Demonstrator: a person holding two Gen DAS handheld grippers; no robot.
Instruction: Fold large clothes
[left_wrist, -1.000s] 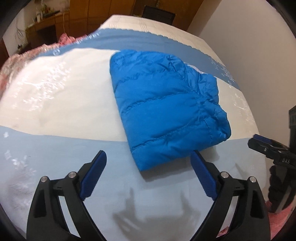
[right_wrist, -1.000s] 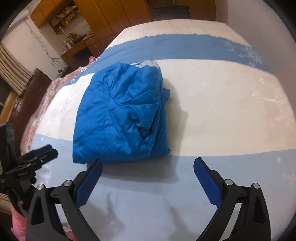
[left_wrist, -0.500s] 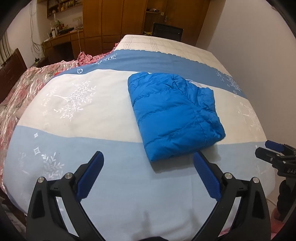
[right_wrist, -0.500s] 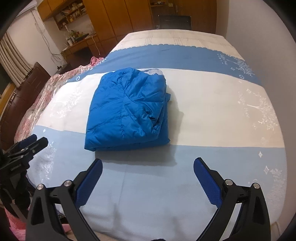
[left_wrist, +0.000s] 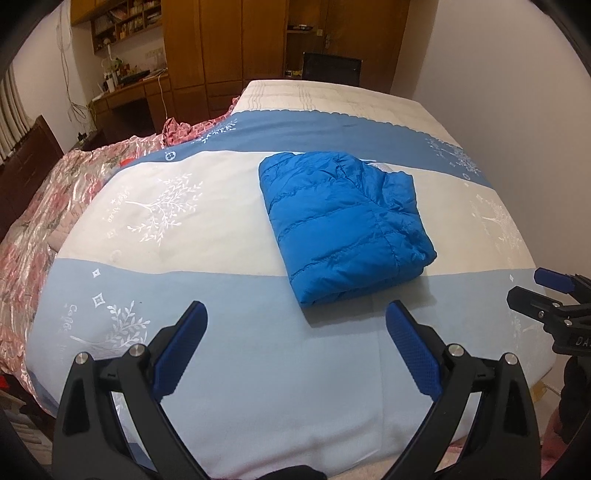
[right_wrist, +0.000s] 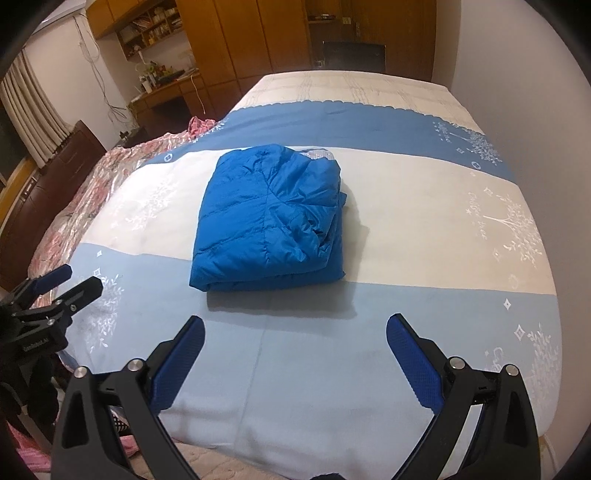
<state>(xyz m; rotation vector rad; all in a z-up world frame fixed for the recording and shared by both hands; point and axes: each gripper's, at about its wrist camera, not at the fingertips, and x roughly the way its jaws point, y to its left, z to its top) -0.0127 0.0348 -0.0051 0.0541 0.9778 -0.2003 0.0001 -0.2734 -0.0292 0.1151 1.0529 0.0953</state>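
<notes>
A blue quilted down jacket (left_wrist: 343, 225) lies folded into a compact bundle on the bed's white band; it also shows in the right wrist view (right_wrist: 269, 221). My left gripper (left_wrist: 295, 347) is open and empty, held back over the near edge of the bed, short of the jacket. My right gripper (right_wrist: 295, 354) is open and empty, also back from the jacket. Each gripper shows at the edge of the other's view: the right one (left_wrist: 546, 295) at the far right, the left one (right_wrist: 62, 288) at the far left.
The bed (left_wrist: 221, 332) has a cover in blue, white and light-blue bands. A pink floral quilt (left_wrist: 48, 206) hangs off its left side. A white wall (left_wrist: 517, 92) runs along the right. Wooden wardrobes (left_wrist: 240, 55) and a desk (left_wrist: 125, 92) stand behind.
Both grippers have pulled back and up from the jacket, which now looks smaller and farther away. The jacket has not moved. Both stay open.
</notes>
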